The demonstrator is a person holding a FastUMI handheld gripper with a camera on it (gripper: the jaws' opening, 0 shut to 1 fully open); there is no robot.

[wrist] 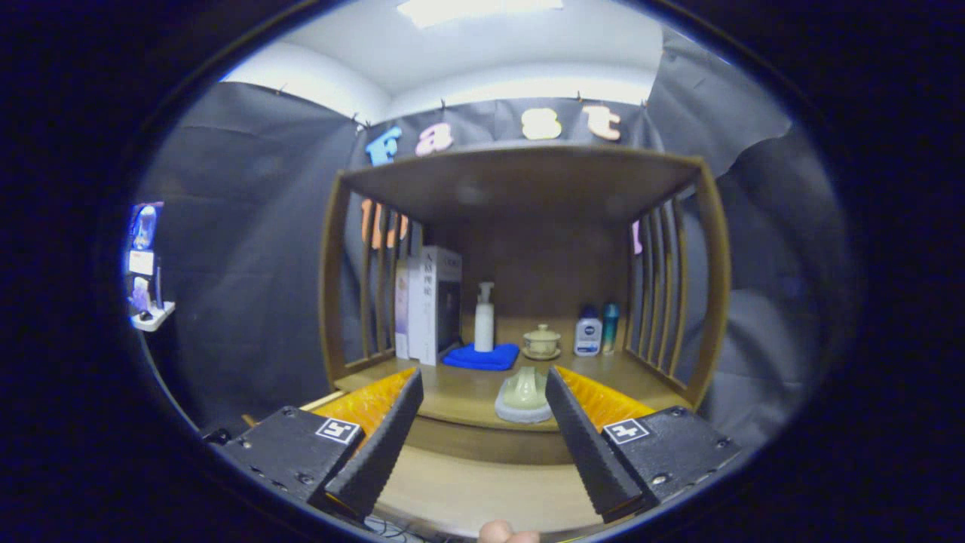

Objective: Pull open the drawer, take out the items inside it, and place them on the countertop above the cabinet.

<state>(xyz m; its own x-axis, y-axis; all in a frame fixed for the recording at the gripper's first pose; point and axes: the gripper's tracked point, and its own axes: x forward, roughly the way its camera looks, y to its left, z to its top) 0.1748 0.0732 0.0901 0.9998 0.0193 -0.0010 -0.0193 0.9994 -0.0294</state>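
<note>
Handheld gripper (482, 430), jaws spread wide w/ nothing between them, hangs in front of a wooden cabinet; a fingertip (507, 532) pokes in at the very bottom, below the jaws. Just under and between the jaws lies a pale wooden surface (467, 490), prob. the open drawer's inside or a lower ledge, can't tell which; nothing visible lying on it. Beyond the fingers, at the front edge of the table (452, 396), sits a pale green ceramic piece (523, 397), placed between the two fingertips but well past them, not touched.

Farther back on the table: a folded blue cloth (481, 357) w/ a white pump bottle (484, 318) standing on or just behind it, upright books/boxes (430, 305) to its left, a small lidded cup on a saucer (541, 341) in the middle, a white-and-blue bottle (587, 332) and slim teal bottle (609, 327) at right. Slatted sides and a top shelf (520, 177) frame it all.

Judged progress: the green piece looks already delivered to the table, so the task seems late-stage; whether the drawer holds anything more can't be told.
</note>
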